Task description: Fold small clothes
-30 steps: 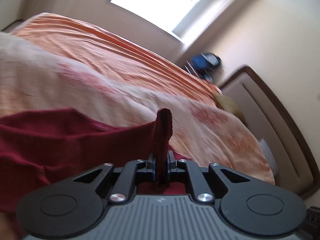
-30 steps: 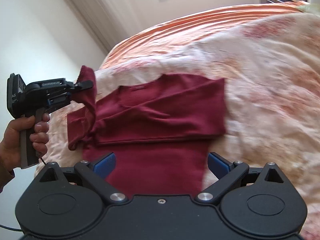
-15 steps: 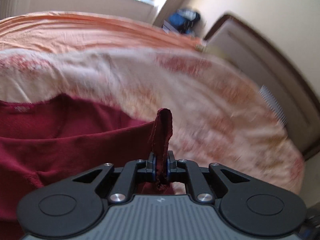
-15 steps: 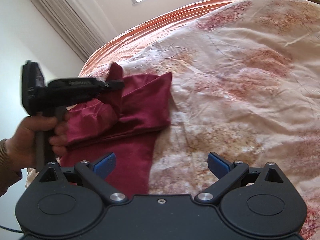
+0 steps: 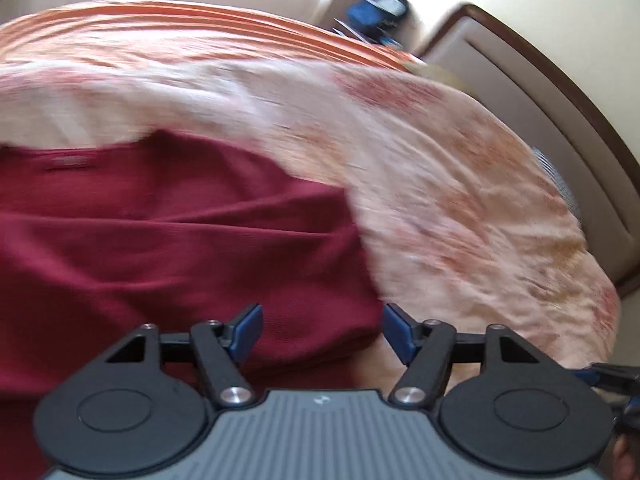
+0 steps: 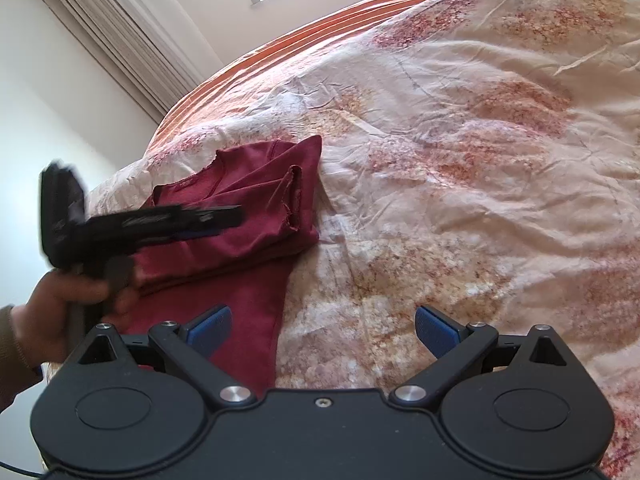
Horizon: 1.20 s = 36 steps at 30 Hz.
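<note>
A dark red long-sleeved top (image 5: pixel 168 240) lies partly folded on the floral bedspread (image 5: pixel 460 184). It also shows in the right wrist view (image 6: pixel 248 216), with both sleeves laid across its body and a cuff (image 6: pixel 294 200) at its right edge. My left gripper (image 5: pixel 322 330) is open and empty just above the top's right side; in the right wrist view it (image 6: pixel 240 214) is blurred. My right gripper (image 6: pixel 322 326) is open and empty, over the top's lower right edge and bare bedspread (image 6: pixel 460 180).
An orange striped sheet (image 5: pixel 180 28) covers the far side of the bed. A padded headboard (image 5: pixel 560 128) stands at the right, with a blue object (image 5: pixel 378 10) beyond it. A window and vertical blinds (image 6: pixel 116 36) line the far wall.
My left gripper carried the sleeve to the right across the top, opened and let it go. The sleeve now lies flat on the top. My right gripper stayed open.
</note>
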{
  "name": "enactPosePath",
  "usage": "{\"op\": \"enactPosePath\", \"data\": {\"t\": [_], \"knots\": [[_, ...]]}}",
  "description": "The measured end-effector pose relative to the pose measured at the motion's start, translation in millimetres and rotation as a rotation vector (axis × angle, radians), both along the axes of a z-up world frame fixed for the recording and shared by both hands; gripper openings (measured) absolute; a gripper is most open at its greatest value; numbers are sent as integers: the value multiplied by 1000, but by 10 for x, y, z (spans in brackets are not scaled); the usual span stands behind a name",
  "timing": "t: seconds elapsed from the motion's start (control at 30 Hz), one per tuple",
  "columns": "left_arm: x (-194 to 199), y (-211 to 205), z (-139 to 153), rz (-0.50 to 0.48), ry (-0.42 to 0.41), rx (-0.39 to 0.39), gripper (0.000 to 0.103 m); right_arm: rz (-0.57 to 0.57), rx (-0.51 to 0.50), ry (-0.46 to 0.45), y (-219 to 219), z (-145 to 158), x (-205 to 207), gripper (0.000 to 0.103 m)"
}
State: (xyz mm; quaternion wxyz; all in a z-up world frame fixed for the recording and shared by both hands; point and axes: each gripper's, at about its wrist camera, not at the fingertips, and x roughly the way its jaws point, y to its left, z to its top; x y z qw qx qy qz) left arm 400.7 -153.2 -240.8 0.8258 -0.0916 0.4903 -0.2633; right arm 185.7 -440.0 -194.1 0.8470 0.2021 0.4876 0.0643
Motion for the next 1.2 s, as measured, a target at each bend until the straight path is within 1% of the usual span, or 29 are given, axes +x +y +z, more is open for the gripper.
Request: {"op": "enactPosePath", "data": {"t": [0.2, 0.23, 0.3, 0.33, 0.37, 0.43, 0.5, 0.6, 0.67, 0.73, 0.77, 0.8, 0.83, 0.87, 0.93, 0.97, 1.0, 1.03, 1.07, 1.1, 1.2], "knots": [[113, 1365, -115, 279, 22, 124, 72, 51, -1, 0, 224, -30, 156, 99], [125, 1569, -155, 319, 37, 166, 72, 62, -3, 2, 278, -36, 181, 99], [123, 1878, -226, 378, 65, 255, 68, 80, -6, 5, 381, -44, 222, 99], [111, 1994, -226, 399, 66, 281, 66, 89, -8, 6, 437, -46, 247, 99], [91, 2085, -200, 410, 55, 274, 66, 97, -10, 6, 491, -48, 271, 99], [58, 2167, -84, 412, 9, 247, 67, 112, -14, 3, 600, -51, 333, 99], [66, 2146, 24, 373, -47, 219, 74, 127, -20, -5, 699, -63, 424, 99], [199, 2029, 100, 298, -95, 174, 76, 150, -48, -29, 843, -92, 633, 99], [300, 1990, 32, 260, -91, 154, 76, 157, -85, -52, 916, -116, 803, 98], [405, 1935, -85, 231, -63, 158, 76, 147, -107, -72, 941, -145, 984, 98], [449, 1931, -172, 221, -41, 190, 76, 139, -118, -81, 945, -160, 1071, 98], [473, 1941, -259, 223, -26, 247, 74, 131, -129, -88, 941, -172, 1148, 98], [467, 1947, -334, 232, -19, 300, 69, 124, -138, -92, 941, -185, 1220, 98], [464, 2009, -378, 246, -9, 314, 62, 120, -140, -95, 941, -201, 1283, 98], [447, 2166, -353, 293, 0, 240, 60, 121, -141, -106, 942, -230, 1381, 98], [442, 2211, -309, 312, -5, 216, 62, 125, -146, -113, 949, -250, 1414, 98], [437, 2239, -255, 321, -19, 197, 69, 132, -160, -116, 968, -282, 1460, 98], [377, 2228, -210, 317, -40, 191, 75, 141, -181, -116, 993, -329, 1513, 98], [369, 2206, -172, 304, -63, 203, 84, 148, -215, -116, 1031, -384, 1564, 98], [367, 2166, -169, 284, -77, 232, 86, 162, -255, -115, 1076, -454, 1616, 98], [423, 2049, -294, 210, -38, 386, 84, 230, -375, -83, 1198, -729, 1732, 97]]}}
